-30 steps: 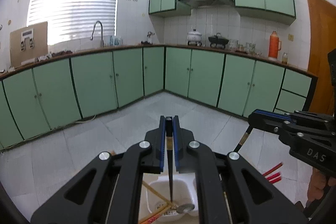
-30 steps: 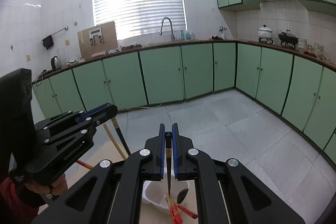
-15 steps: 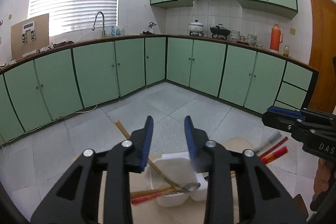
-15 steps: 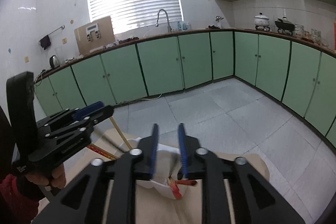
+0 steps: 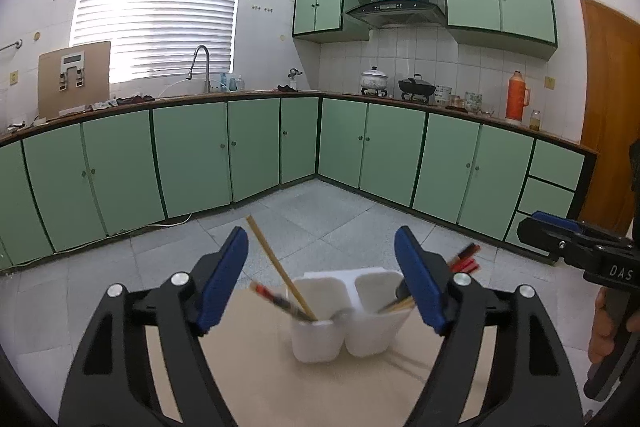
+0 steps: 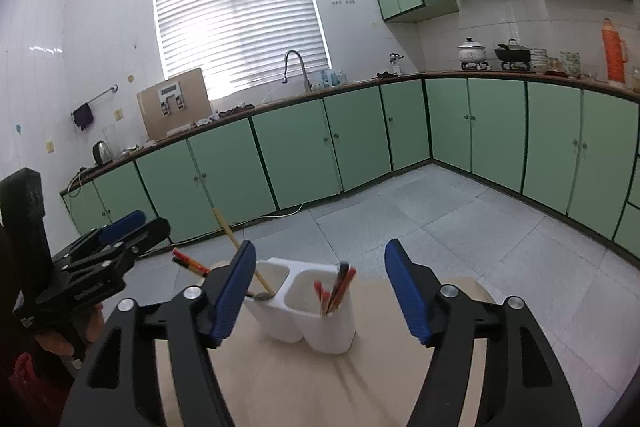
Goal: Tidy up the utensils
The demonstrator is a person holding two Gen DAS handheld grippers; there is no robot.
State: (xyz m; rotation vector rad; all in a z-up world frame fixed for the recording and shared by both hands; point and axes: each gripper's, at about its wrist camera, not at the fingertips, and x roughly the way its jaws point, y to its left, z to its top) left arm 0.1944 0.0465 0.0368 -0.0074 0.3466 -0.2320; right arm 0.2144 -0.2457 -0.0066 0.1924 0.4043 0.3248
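Two white cups [image 5: 344, 311], joined side by side, stand on the pale table [image 5: 280, 379] at lower centre. A tan chopstick [image 5: 276, 267] in the left cup leans toward the upper left; red chopsticks [image 6: 334, 291] in the other cup stand nearly upright. The left gripper [image 5: 322, 279] and right gripper [image 6: 320, 287] have just been opening, nothing between their jaws.

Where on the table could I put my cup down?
Bare tabletop lies in front of the white holder, between it and the near edge, and to its left. The holder's two cups are crowded with chopsticks. Both grippers' jaws stand open and empty.
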